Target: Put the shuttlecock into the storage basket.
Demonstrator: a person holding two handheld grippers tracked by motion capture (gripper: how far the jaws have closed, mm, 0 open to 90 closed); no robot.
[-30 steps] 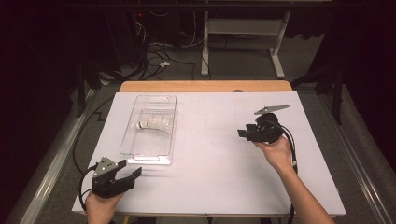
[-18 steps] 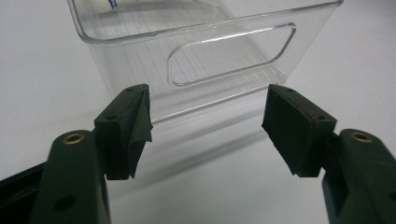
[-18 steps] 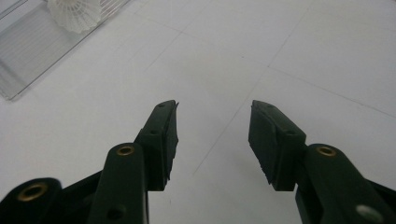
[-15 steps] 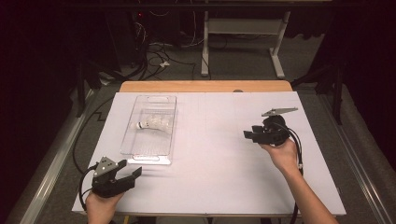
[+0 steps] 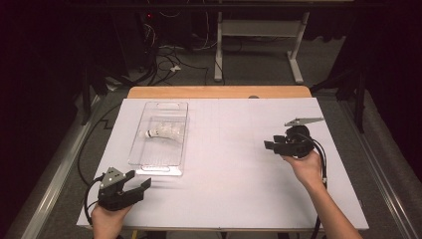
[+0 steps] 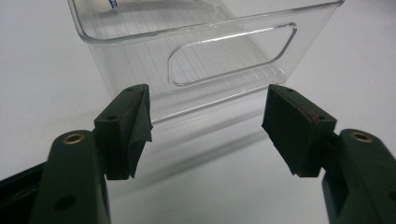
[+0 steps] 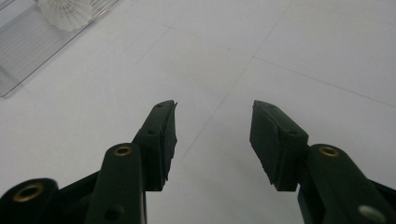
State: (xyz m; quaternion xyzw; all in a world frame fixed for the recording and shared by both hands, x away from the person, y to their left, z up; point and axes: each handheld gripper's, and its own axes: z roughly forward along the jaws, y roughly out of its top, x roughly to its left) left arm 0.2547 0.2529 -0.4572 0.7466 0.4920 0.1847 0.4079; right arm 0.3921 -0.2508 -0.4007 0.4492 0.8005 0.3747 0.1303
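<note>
A clear plastic bin [image 5: 185, 135] lies lengthwise on the left half of the white table, with a white shuttlecock [image 5: 161, 132] inside it. My left gripper [image 5: 138, 180] rests near the front left corner, open and empty. Its jaws point at the bin's near end wall [image 6: 224, 51], which has a handle cut-out and stands a short way beyond the left gripper's tips [image 6: 208, 95]. My right gripper [image 5: 271, 146] is held over the right side of the table, pointing left, open with nothing between its jaws. The right gripper view shows its jaws [image 7: 215, 105] over bare table, with the shuttlecock [image 7: 65, 11] and bin [image 7: 28, 51] far off.
The white table top [image 5: 239, 174] has a wooden strip [image 5: 219, 92] along its far edge. Beyond it are cables on the floor [image 5: 164, 62] and a white metal stand [image 5: 259, 35]. Black cables trail from both grippers.
My right hand has drifted slightly to the right and toward the near edge. The left hand and the bin have stayed put.
</note>
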